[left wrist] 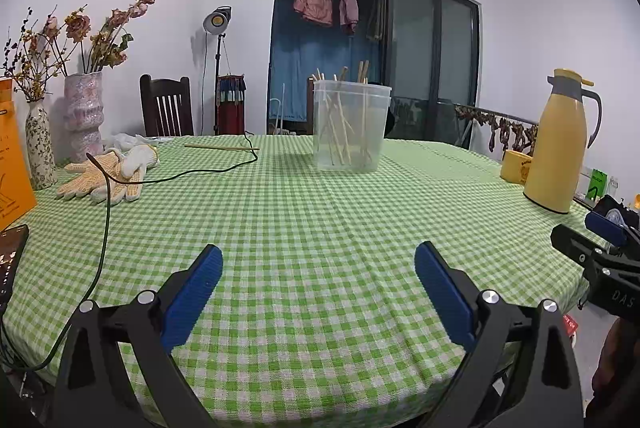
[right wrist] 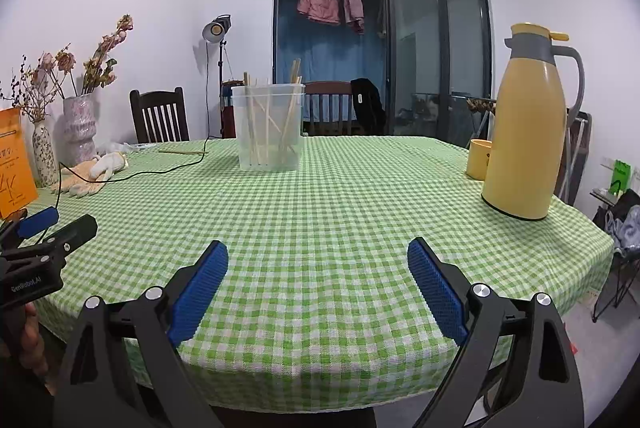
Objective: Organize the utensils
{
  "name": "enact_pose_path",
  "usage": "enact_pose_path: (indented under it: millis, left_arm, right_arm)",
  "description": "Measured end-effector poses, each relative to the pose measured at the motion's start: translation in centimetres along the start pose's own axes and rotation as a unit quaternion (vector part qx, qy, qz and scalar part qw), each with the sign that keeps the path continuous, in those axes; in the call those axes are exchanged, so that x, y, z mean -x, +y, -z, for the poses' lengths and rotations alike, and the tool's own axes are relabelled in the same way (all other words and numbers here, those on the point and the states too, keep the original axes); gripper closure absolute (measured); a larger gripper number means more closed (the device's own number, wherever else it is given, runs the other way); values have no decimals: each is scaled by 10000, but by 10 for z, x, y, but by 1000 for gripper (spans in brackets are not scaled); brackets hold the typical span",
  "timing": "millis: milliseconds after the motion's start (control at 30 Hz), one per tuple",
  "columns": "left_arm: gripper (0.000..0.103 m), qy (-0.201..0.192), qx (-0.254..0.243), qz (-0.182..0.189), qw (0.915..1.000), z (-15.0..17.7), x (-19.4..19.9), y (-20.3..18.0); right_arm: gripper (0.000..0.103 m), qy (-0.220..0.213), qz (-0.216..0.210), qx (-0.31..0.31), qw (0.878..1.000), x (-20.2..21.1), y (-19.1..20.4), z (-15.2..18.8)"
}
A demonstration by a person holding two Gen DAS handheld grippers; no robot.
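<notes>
Several wooden chopsticks [left wrist: 340, 124] are stood in a clear plastic tub [left wrist: 350, 126] far back on the green checked tablecloth [left wrist: 304, 212]; one wooden chopstick [left wrist: 221, 147] lies left of it. Both the left gripper [left wrist: 318, 278] and the right gripper [right wrist: 318, 274] are held wide open and empty near the table's front edge.

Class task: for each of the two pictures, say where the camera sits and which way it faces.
Left wrist: sits on the left gripper, facing across the table to the clear container; its open fingers show.
Right wrist: sits on the right gripper, facing likewise; open fingers show.
Shared: container, loose chopstick, yellow jug, and each sees the other gripper.
</notes>
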State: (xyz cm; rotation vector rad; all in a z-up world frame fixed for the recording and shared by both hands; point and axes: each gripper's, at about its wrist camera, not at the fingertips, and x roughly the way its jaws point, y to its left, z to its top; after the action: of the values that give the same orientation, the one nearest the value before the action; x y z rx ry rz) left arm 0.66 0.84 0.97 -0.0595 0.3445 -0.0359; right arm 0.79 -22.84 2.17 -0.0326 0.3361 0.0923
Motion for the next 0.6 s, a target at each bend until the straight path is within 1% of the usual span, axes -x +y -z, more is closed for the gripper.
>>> enact_pose_path:
  millis: [267,600]
  left_arm:
    - [9,-73,14,-109,9999,-2,2,1]
    - [9,-108,-56,-88,9999,-3,3,-1]
  right_arm:
    - [15,-93,-25,114,9999,4,5,-1]
    - [16,-89,-18,89,9999,3,6,-1]
